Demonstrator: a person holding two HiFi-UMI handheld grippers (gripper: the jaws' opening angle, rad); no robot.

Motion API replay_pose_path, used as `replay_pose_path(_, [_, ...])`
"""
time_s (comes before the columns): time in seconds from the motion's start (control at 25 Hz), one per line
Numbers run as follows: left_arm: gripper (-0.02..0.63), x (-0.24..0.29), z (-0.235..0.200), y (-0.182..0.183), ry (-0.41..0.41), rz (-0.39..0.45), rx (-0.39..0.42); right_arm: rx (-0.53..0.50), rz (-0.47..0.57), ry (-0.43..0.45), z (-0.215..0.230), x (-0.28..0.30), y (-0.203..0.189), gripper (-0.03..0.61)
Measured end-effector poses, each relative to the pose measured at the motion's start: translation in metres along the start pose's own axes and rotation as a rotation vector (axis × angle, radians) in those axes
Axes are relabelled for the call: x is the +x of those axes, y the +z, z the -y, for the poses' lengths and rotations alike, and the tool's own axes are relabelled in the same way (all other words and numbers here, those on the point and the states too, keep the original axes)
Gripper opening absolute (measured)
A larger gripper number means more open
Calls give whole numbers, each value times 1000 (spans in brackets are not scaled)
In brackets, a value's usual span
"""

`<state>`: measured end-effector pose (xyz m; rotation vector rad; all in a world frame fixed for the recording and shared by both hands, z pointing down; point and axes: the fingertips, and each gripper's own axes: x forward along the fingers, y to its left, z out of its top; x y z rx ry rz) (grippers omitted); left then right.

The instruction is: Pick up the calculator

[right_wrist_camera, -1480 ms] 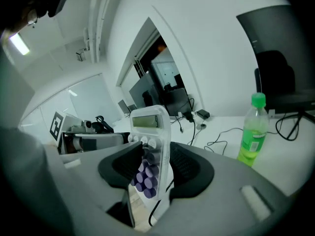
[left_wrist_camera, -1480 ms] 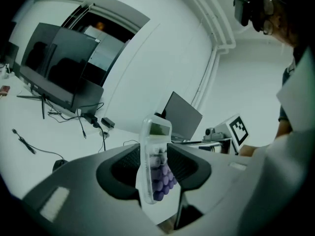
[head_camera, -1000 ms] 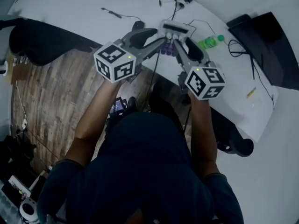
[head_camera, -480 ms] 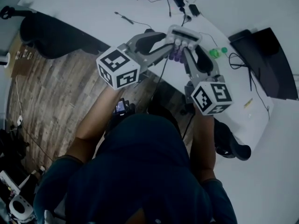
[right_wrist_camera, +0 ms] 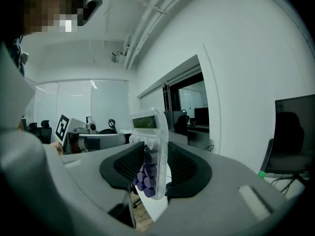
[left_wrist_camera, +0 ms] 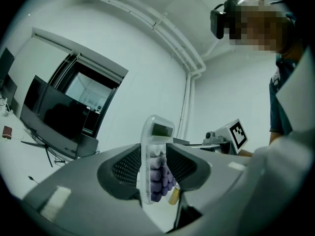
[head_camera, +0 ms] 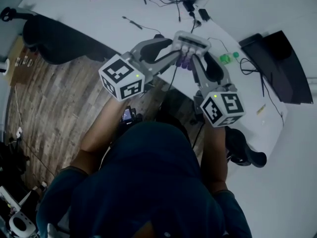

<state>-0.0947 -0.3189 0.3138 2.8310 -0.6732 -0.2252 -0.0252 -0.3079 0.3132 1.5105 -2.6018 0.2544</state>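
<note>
- Clear plastic with purple keys: the calculator [head_camera: 189, 41] is held between both my tongs, in the air above the white table [head_camera: 99, 19].
- My left tongs [left_wrist_camera: 153, 167] has its jaws a narrow way apart. They have just been closing, and the ribbed pads press on the calculator from both sides.
- My right tongs [right_wrist_camera: 156, 167] grips it in the same way. Its jaws have also just been closing, with the calculator between them.
- Seen along either tongs, the calculator stands on edge with the display end up.
- A green bottle [head_camera: 227, 58] lies on the table just beyond my right tongs.
</note>
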Motion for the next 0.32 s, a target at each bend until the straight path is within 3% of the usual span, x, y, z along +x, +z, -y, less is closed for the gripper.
replay_pose_path(0.32, [141, -2, 5, 0, -3, 2, 4, -4, 1, -2, -2, -5, 0, 160])
